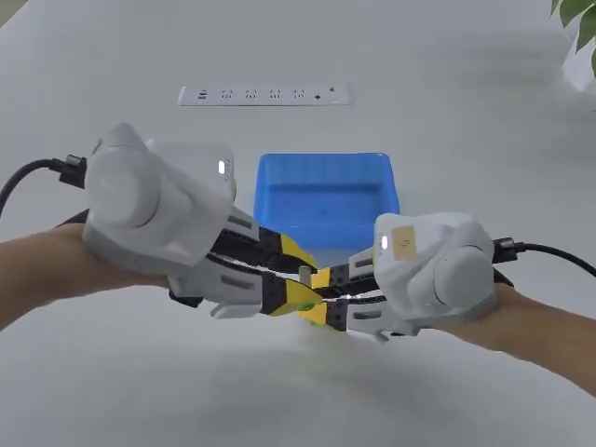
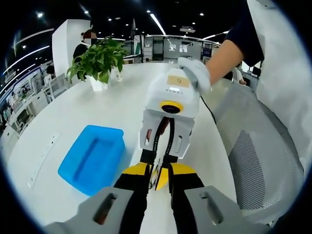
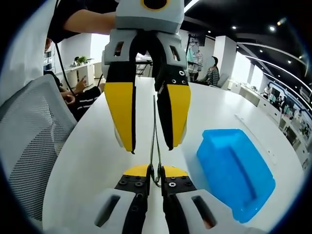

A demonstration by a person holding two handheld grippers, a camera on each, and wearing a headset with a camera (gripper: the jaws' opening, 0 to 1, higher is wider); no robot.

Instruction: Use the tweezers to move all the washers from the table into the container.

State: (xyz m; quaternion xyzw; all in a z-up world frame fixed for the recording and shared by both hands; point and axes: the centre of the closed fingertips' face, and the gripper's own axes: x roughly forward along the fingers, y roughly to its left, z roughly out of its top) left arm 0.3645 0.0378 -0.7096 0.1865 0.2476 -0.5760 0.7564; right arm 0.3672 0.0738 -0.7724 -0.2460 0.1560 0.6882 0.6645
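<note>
My two grippers meet tip to tip just in front of the blue container (image 1: 326, 200). The right gripper (image 3: 156, 171) is shut on the thin metal tweezers (image 3: 155, 126), which run straight ahead from its yellow tips. The left gripper (image 3: 151, 146) faces it, its yellow jaws apart on either side of the tweezers and not pressing them. In the left gripper view the tweezers (image 2: 158, 176) show as a thin strip between the left gripper's (image 2: 160, 170) own tips. The container looks empty, and I see no washers.
A white power strip (image 1: 265, 94) lies beyond the container on the white table (image 1: 447, 121). A potted plant (image 2: 97, 61) stands at the far end. A grey mesh chair (image 2: 253, 161) sits at the table's near edge. People are in the background.
</note>
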